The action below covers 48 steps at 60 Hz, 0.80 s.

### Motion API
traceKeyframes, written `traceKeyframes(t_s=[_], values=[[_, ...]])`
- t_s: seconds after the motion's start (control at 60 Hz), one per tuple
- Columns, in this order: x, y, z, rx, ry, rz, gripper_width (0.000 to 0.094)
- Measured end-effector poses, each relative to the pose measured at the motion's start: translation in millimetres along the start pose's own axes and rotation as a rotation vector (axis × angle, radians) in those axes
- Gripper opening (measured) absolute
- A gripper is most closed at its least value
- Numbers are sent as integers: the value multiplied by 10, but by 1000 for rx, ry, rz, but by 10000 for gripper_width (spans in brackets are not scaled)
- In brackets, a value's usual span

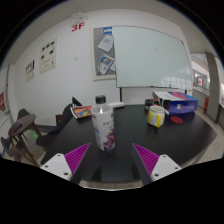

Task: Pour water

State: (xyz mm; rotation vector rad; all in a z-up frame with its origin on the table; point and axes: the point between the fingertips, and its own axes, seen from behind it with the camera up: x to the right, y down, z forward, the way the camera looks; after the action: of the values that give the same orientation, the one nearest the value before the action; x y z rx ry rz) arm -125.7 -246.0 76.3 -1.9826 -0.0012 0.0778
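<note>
The tool (104, 160) hovers w/ fingers apart (nothing gripped). Just ahead, btwn them, a bottle (103, 126) stands upright on the dark bench (60, 145). Farther right, well apart, sits a yellow cup (155, 117); beyond it, a whiteboard (150, 60).

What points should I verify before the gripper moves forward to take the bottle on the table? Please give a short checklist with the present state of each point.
1. Fingers apart: ok, the gripper is open and holds nothing.
2. Bottle upright on the table: ok.
3. Bottle in line with the gap: ok, just ahead of the fingers, near the middle.
4. Path to the bottle free: ok, nothing lies between.
5. Receiving vessel present: ok, a yellow cup stands beyond, to the right.
6. Bottle cap open: cannot tell.
</note>
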Motion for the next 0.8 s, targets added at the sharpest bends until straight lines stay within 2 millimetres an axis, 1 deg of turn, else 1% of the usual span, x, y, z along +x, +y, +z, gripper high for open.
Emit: traceKeyframes(t_s=[0.017,0.067,0.117,0.133,0.15,0.2,0.283,0.333,0.35,0.45,0.467,0.483,0.5,0.567,0.6,0.617,0.633,0.683,0.8], values=[[-61,-38,86,4,-2,4,841],[-143,-126,324,25,1,5,844],[-191,-216,545,48,6,0,842],[-167,-213,628,58,5,-3,841],[-215,-252,682,62,10,-4,839],[-257,-311,861,79,9,-10,838],[-243,-377,1131,112,32,-40,836],[-228,-379,1255,120,44,-54,797],[-226,-375,1294,121,46,-56,771],[-232,-360,1455,132,53,-63,635],[-249,-376,1458,136,51,-61,629],[-252,-400,1473,146,51,-59,591],[-250,-396,1485,146,53,-59,589],[-264,-402,1528,144,47,-49,529],[-292,-415,1541,144,40,-48,486],[-269,-411,1555,144,38,-49,478],[-265,-414,1557,145,38,-52,442],[-269,-409,1558,143,38,-59,401],[-289,-408,1563,133,19,-72,403]])
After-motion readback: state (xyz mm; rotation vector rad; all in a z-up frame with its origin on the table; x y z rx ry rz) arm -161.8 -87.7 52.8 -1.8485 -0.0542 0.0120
